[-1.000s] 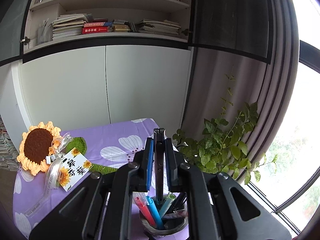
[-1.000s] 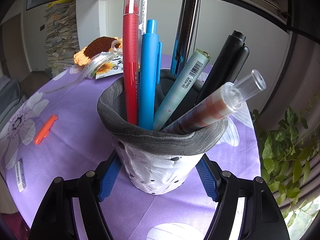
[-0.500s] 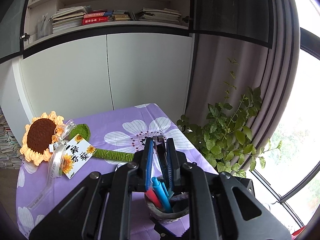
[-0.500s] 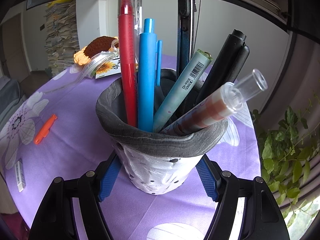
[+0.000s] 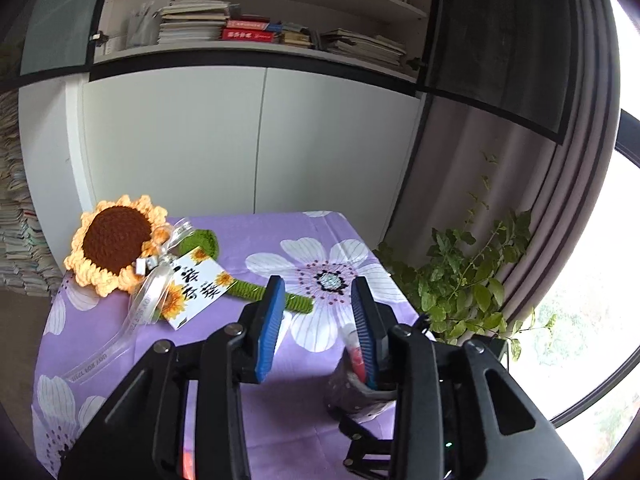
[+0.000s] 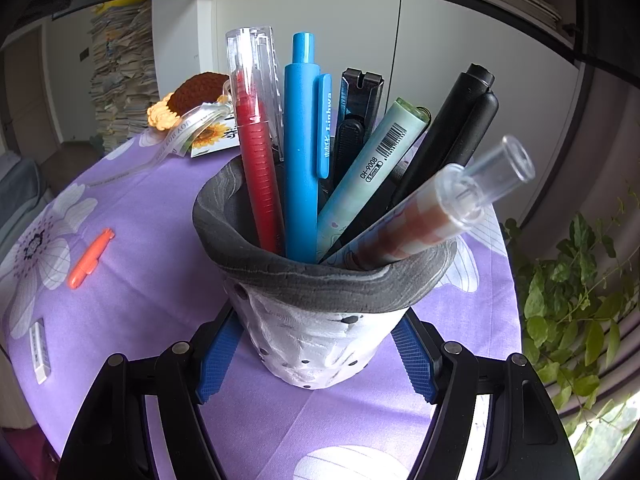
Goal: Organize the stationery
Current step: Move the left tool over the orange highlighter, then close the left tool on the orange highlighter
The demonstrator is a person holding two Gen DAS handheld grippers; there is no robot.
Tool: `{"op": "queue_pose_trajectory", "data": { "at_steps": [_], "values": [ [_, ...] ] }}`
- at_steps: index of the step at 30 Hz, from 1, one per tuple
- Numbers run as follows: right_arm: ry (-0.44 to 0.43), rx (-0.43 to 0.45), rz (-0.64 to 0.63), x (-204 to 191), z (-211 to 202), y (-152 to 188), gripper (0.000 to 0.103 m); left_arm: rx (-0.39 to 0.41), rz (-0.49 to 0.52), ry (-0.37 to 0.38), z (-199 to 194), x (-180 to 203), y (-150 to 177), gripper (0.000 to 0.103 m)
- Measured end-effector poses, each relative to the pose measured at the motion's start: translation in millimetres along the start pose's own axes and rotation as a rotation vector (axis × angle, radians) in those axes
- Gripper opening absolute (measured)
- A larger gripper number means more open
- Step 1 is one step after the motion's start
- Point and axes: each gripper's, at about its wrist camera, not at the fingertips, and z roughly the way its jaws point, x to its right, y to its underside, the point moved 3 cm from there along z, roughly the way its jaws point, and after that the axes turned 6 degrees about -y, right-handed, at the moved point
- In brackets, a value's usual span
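My right gripper [image 6: 316,360] is shut on the pen holder [image 6: 320,320], a white cup with a grey rim that stands on the purple flowered cloth [image 6: 152,208]. In the cup stand a red pen [image 6: 256,160], a blue pen [image 6: 304,152], a dark cutter [image 6: 356,120], a pale green highlighter [image 6: 372,168], a black marker [image 6: 452,128] and a checked pen with a clear cap [image 6: 440,208]. My left gripper [image 5: 317,284] hangs above the cloth to the left of the pen holder [image 5: 352,396]. Its jaws are opening and nothing is between them.
An orange pen-like item [image 6: 90,258] and a white eraser [image 6: 40,350] lie on the cloth at the left. A crocheted sunflower [image 5: 116,244] with a card and ribbon lies at the far side. A leafy plant [image 5: 472,272] stands past the table's right edge, with cabinets behind.
The left gripper lowered the dark cutter into the pen holder, let go of it, opened and drew away to the left. The right gripper and the holder have not moved.
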Motion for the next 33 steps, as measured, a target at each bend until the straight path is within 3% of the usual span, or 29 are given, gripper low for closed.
{"op": "queue_pose_trajectory", "data": {
  "at_steps": [9, 15, 19, 23, 30, 33],
  "values": [
    [0.001, -0.001, -0.001, -0.3, 0.3, -0.3, 0.073, -0.236, -0.078, -0.171, -8.4, -67.8, 66.6, 0.032],
    [0.001, -0.002, -0.001, -0.1, 0.6, -0.1, 0.073, -0.414, -0.14, -0.239, -25.4, -95.3, 108.5, 0.032],
    [0.001, -0.002, -0.001, -0.2, 1.4, 0.0, 0.073, -0.426, -0.133, -0.268, -19.9, -100.2, 117.2, 0.032],
    [0.001, -0.002, -0.001, 0.1, 1.1, 0.3, 0.073, -0.436, -0.149, -0.268, 10.0, -101.3, 115.6, 0.032],
    [0.001, -0.007, -0.001, 1.8, 3.2, 0.9, 0.073, -0.53, -0.16, -0.309, 60.1, -110.0, 122.5, 0.032],
    [0.001, -0.007, -0.001, 1.8, 3.2, 0.9, 0.073, -0.511, -0.137, -0.344, 63.8, -110.9, 118.0, 0.03]
  ]
}}
